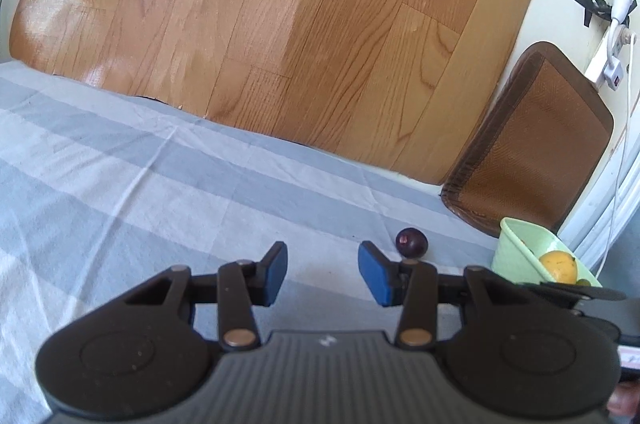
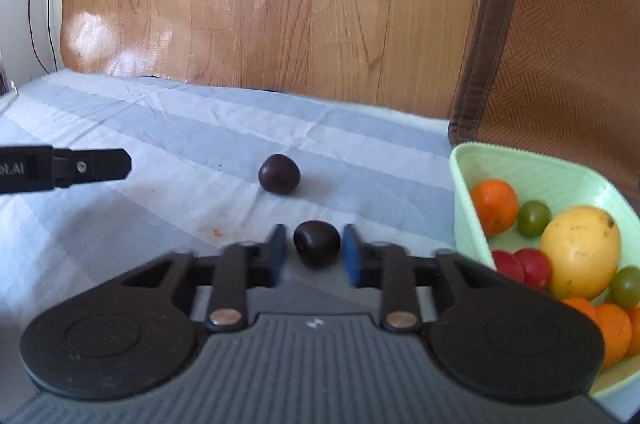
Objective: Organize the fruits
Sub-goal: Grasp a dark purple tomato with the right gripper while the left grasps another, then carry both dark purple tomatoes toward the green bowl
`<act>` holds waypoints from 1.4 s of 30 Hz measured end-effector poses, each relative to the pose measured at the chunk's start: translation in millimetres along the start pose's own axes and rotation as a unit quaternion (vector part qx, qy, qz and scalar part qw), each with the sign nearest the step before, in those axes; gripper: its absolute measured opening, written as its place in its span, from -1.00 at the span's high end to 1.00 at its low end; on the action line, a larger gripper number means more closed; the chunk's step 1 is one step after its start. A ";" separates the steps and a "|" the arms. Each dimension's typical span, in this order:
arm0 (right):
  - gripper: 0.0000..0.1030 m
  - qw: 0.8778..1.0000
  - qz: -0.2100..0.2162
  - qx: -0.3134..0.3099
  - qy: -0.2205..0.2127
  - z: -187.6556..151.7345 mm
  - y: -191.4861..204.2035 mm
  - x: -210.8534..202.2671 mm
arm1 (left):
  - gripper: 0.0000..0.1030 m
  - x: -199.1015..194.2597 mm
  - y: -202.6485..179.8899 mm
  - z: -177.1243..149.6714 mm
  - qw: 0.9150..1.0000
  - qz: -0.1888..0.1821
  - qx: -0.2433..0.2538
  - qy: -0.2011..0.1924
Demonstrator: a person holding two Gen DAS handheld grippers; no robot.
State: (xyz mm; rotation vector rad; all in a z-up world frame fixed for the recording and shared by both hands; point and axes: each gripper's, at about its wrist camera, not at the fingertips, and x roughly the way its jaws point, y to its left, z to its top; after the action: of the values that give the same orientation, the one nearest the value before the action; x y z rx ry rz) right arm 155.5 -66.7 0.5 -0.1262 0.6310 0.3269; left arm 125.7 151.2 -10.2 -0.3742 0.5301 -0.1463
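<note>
Two dark plums lie on the striped cloth. My right gripper (image 2: 315, 237) is shut on the nearer plum (image 2: 317, 244), one blue pad on each side of it. The second plum (image 2: 279, 173) sits loose a little farther out; the left wrist view has it (image 1: 412, 242) just beyond the right fingertip. My left gripper (image 1: 323, 264) stands open over bare cloth, nothing between its pads; one of its fingers (image 2: 100, 166) pokes in at the left of the right wrist view. A pale green bowl (image 2: 460, 184) at the right holds a lemon (image 2: 580, 252), mandarins (image 2: 494, 206), and green and red fruits.
A blue-grey striped cloth (image 2: 160, 128) covers the surface. A wood-grain panel (image 1: 280, 24) runs behind it. A brown woven cushion (image 2: 560, 44) leans behind the bowl (image 1: 508, 244). A power strip with cables (image 1: 612, 64) hangs on the wall at the far right.
</note>
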 end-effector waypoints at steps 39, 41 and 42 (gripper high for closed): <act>0.22 0.997 0.028 0.055 -0.045 -109.8 -29.8 -119.8 | 0.18 -76.1 -114.6 -93.5 0.984 -0.073 0.149 0.059; 0.22 0.997 0.026 0.048 -0.046 -110.6 -28.7 -120.8 | 0.17 -76.0 -114.2 -94.2 0.985 -0.064 0.150 0.059; 0.22 0.998 0.026 0.046 -0.047 -110.8 -27.4 -121.6 | 0.17 -75.5 -113.6 -94.1 0.985 -0.062 0.149 0.059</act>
State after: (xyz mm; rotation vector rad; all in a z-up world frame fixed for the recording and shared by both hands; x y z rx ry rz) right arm 10.7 -147.9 -15.2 -0.0065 0.5565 0.3509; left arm 7.9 34.7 -6.4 -0.1061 0.5930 -0.3664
